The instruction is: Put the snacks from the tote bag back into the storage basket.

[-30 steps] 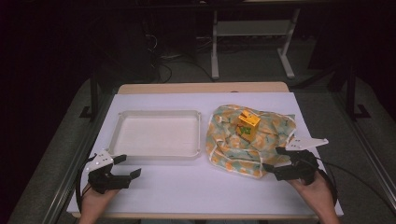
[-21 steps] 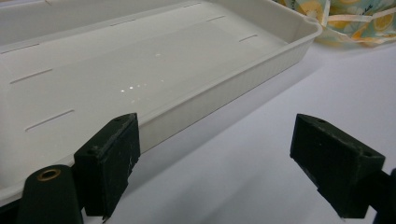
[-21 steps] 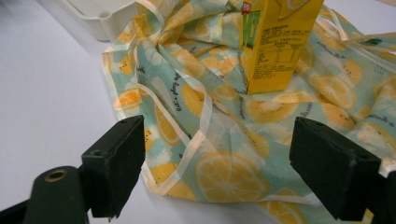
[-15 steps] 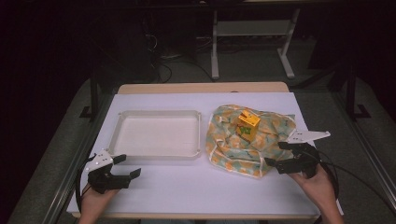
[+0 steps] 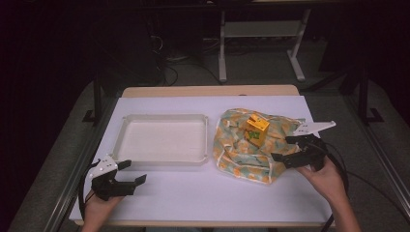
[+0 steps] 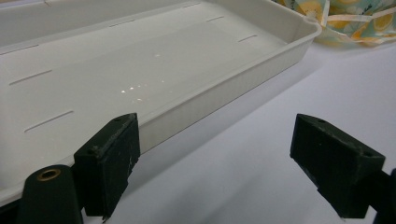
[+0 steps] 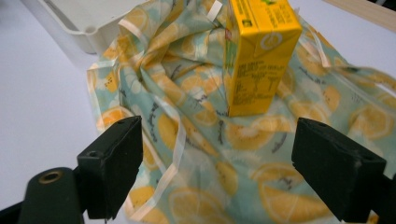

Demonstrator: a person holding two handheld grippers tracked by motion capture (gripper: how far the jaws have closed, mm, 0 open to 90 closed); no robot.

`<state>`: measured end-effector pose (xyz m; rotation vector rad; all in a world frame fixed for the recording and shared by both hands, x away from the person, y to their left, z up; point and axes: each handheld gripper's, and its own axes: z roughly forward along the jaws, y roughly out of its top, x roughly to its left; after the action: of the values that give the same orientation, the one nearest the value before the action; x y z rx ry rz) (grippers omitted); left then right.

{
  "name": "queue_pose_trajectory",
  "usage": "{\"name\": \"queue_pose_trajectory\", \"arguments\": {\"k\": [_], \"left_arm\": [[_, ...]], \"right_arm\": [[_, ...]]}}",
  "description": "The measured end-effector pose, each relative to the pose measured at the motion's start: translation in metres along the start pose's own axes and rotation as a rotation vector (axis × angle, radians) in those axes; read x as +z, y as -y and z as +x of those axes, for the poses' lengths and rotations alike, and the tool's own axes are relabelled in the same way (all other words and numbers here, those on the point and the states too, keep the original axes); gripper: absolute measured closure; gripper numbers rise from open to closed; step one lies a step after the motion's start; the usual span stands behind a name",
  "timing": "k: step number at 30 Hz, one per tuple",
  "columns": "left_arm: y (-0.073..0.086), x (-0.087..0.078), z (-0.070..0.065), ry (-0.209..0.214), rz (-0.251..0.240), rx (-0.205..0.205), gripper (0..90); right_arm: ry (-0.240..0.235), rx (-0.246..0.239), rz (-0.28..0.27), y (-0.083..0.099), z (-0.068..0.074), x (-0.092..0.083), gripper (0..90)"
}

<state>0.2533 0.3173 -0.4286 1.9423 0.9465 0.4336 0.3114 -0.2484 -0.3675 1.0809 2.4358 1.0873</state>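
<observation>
**Right side: juice carton ahead of rt gripper, upright on cloth**

On the lemon-print cloth [image 5: 251,145], right half of table, a yellow juice carton [image 5: 256,130] stands upright, long axis vertical. Rt gripper [image 5: 289,149] sits at the cloth's right edge, carton just to its left and slightly farther; jaws have just been opening, now spread wide, nothing between them. Lt gripper [image 5: 129,173] well apart, near-left by the white tray [image 5: 164,159], jaws spread, empty. Rt hand clearly nearer.

tray [image 5: 164,118]: smooth, glossy cream plastic
cloth [image 7: 196,154]: thin, crinkled, lemon-printed fabric
carton [image 7: 259,56]: glossy yellow printed card
table cover [image 5: 208,193]: matt white
table edge [image 5: 208,91]: pale wood, 12 o'clock
</observation>
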Motion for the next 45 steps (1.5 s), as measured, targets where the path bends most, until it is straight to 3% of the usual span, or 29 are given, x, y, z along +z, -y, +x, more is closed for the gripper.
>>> {"name": "queue_pose_trajectory", "arguments": {"k": [20,45], "left_arm": [[0.0,0.0,0.001,0.002,-0.006,-0.005,15.4],[0.0,0.001,0.0,0.01,-0.005,-0.002,15.4]], "right_arm": [[0.01,-0.048,0.069,-0.05,-0.017,0.028,16.0],[0.021,-0.088,0.138,-0.09,-0.023,0.065,18.6]]}}
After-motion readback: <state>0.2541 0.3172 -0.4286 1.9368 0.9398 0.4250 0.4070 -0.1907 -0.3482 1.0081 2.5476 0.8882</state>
